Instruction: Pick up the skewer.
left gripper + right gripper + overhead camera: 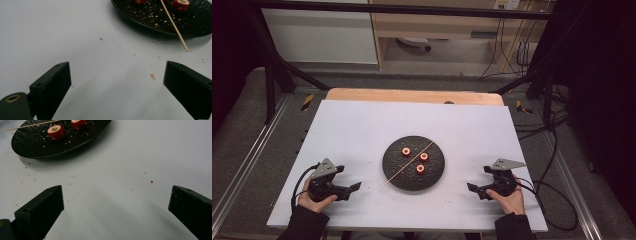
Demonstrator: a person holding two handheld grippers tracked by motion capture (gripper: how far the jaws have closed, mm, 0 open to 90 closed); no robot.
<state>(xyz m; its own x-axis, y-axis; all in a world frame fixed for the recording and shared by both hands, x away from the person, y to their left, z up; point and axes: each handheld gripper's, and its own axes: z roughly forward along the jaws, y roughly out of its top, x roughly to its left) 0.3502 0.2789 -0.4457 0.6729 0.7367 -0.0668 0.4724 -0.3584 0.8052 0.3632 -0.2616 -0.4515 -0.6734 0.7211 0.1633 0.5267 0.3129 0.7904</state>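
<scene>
A thin wooden skewer [408, 161] is lying slantwise across the black plate [392, 172] at mid-table among three red fruit pieces [420, 169]; it is probably light, stiff and snappable, best pinched near its overhanging near-left end. The left gripper [353, 188] and right gripper [472, 189] are resting wide open and empty, either side of the plate.

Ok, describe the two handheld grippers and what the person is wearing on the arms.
Both grippers, left and right, are black, each with two blocky black fingers with small holes on top. A grey three-cornered plate sits on top of each, and a black cable trails from each. The sleeves are dark.
</scene>
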